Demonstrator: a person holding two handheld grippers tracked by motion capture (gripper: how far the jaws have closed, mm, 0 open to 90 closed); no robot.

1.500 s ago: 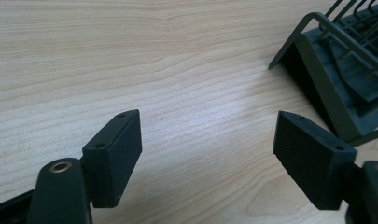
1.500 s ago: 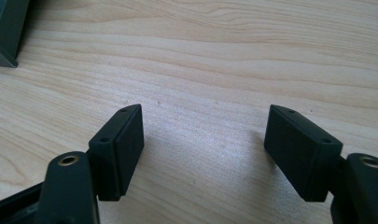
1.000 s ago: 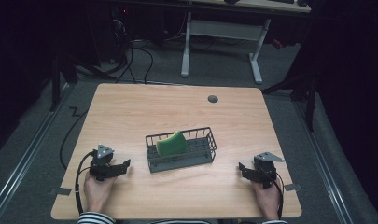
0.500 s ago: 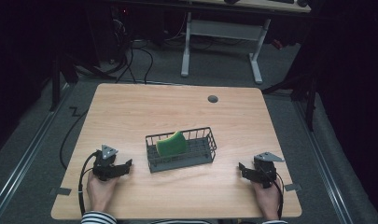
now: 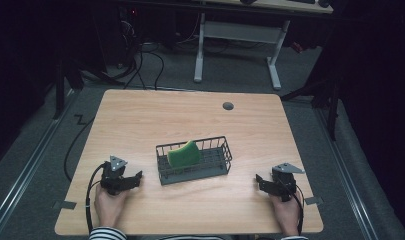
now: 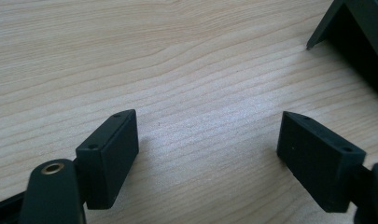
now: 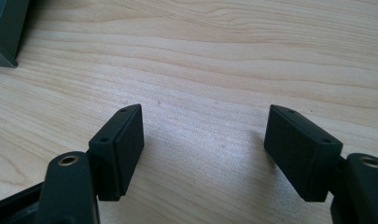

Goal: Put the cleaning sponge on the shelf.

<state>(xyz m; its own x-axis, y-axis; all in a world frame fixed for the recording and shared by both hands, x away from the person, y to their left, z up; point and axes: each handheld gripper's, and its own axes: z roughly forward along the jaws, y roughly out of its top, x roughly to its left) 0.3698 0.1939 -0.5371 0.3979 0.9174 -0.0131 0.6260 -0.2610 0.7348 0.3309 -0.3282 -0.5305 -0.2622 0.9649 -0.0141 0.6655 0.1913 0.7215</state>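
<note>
I take the wire basket (image 5: 194, 160) as my landmark; it stands near the middle of the wooden table (image 5: 155, 115), slightly toward my side. The green sponge (image 5: 184, 154) sits inside it, in its left half, propped on edge and leaning so that its curved top rises above the rim. My left gripper (image 5: 135, 178) rests on the table to the left of the basket, near its left end but apart from it, jaws pointing toward the basket. In the left gripper view the jaws stand wide, with nothing between them but bare wood grain, and a dark corner of the basket (image 6: 354, 32) shows at the upper right. My right gripper (image 5: 260, 181) lies on the table to the right of the basket, a bit farther from it than the left one, also aimed toward it. In the right gripper view its jaws are spread wide over bare table, holding nothing, and a dark corner of the basket (image 7: 7, 30) shows at the upper left. A small round grommet (image 5: 228, 106) sits in the tabletop beyond the basket, toward the far edge. Both cables trail back toward me.
</note>
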